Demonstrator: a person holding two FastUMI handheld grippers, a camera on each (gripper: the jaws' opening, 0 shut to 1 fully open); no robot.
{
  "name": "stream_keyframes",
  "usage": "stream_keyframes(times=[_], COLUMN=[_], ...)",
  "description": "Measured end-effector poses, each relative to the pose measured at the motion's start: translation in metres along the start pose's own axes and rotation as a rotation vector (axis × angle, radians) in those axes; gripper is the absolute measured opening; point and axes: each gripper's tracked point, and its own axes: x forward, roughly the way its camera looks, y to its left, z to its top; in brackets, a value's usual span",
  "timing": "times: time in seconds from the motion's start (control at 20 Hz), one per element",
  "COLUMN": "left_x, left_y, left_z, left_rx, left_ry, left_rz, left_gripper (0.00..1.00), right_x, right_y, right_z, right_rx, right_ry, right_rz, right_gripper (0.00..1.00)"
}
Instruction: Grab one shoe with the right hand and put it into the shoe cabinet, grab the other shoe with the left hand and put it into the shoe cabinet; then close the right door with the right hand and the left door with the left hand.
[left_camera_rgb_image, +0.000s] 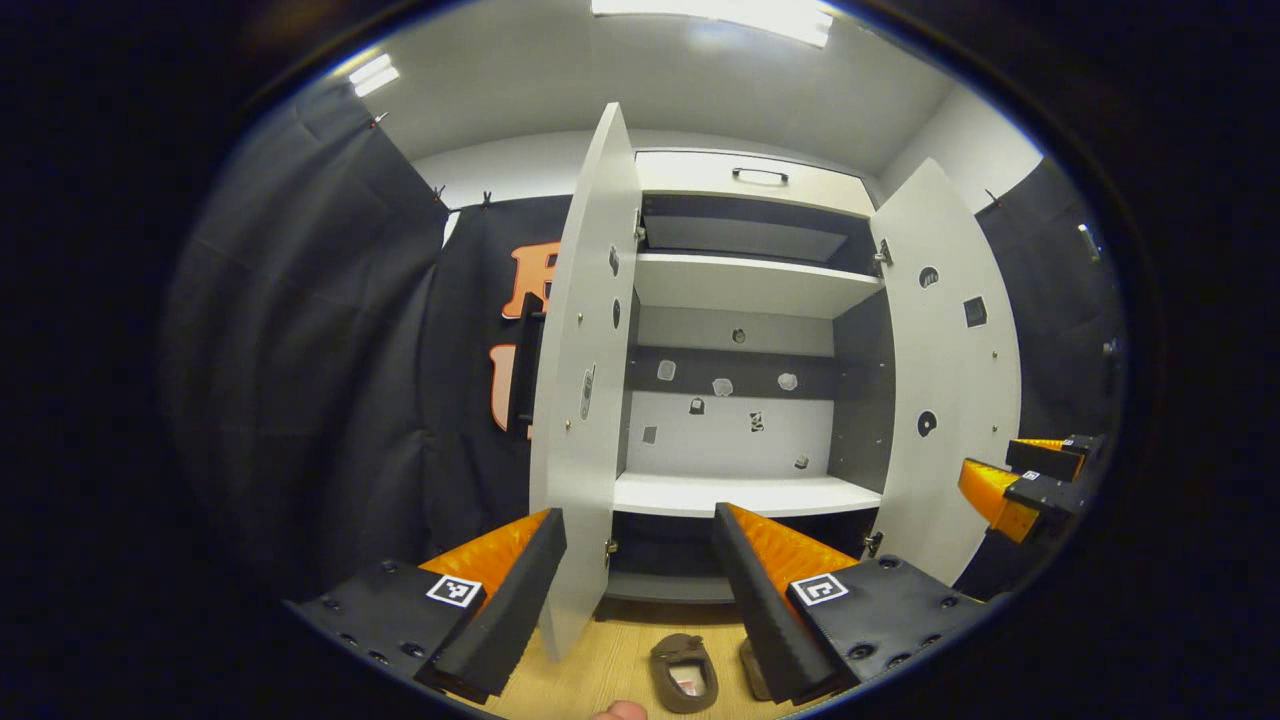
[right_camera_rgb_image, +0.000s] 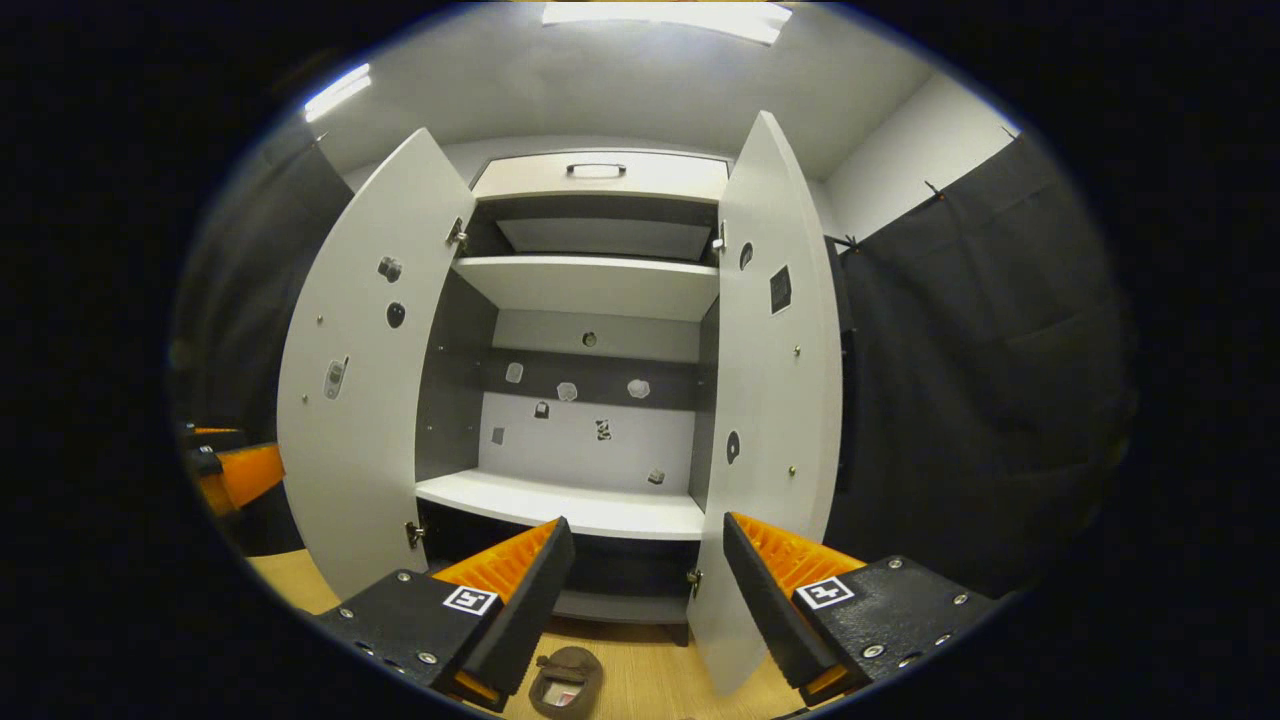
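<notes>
Shoe (left_camera_rgb_image: 684, 672) on the wood floor (left_camera_rgb_image: 610, 660) at 6 o'clock in the left gripper view, in front of the cabinet (left_camera_rgb_image: 745, 400); opening up, toe toward the cabinet. A second shoe (left_camera_rgb_image: 752, 668) just beside it at 5 o'clock, mostly hidden by a finger. In the right gripper view one shoe (right_camera_rgb_image: 564, 680) sits at 6 o'clock, low between the fingers.

Left gripper (left_camera_rgb_image: 635, 585): released, holding nothing. Right gripper (right_camera_rgb_image: 640, 590): released too, nothing held.

Both doors wide open; left door (left_camera_rgb_image: 585, 400) edge-on at 9 o'clock, right door (left_camera_rgb_image: 950, 380) at 3 o'clock. Shelves bare.

Risks, as judged:
- Shoes lie close together; reaching for one could nudge or pinch the other.
- Soft upper may fold under the fingers, so the shoe slips or hangs crooked.
- Door edges flank the approach; a carried shoe or gripper could knock one and swing it.
- Both grippers low together could collide.
</notes>
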Motion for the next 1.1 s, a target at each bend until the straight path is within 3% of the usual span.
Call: stream_keyframes(times=[0.3, 0.45, 0.5, 0.65, 1.1], left_x=[0.0, 0.0, 0.0, -0.001, 0.003], left_y=[0.009, 0.014, 0.016, 0.019, 0.024], left_z=[-0.008, -0.009, -0.012, -0.017, -0.025], left_rx=[-0.009, -0.023, -0.023, -0.008, -0.022], left_ry=[0.015, 0.017, 0.021, 0.031, 0.051], left_rz=[0.023, 0.039, 0.042, 0.05, 0.049], left_gripper=[0.99, 0.99, 0.94, 0.96, 0.96], right_x=[0.036, 0.04, 0.041, 0.041, 0.043], right_y=[0.038, 0.054, 0.058, 0.064, 0.061], right_z=[-0.125, -0.198, -0.218, -0.276, -0.389], right_rx=[-0.021, -0.043, -0.056, -0.118, -0.125], right_ry=[0.24, 0.387, 0.419, 0.532, 0.795], right_rz=[0.064, 0.094, 0.101, 0.118, 0.139], right_gripper=[0.93, 0.93, 0.93, 0.94, 0.93])
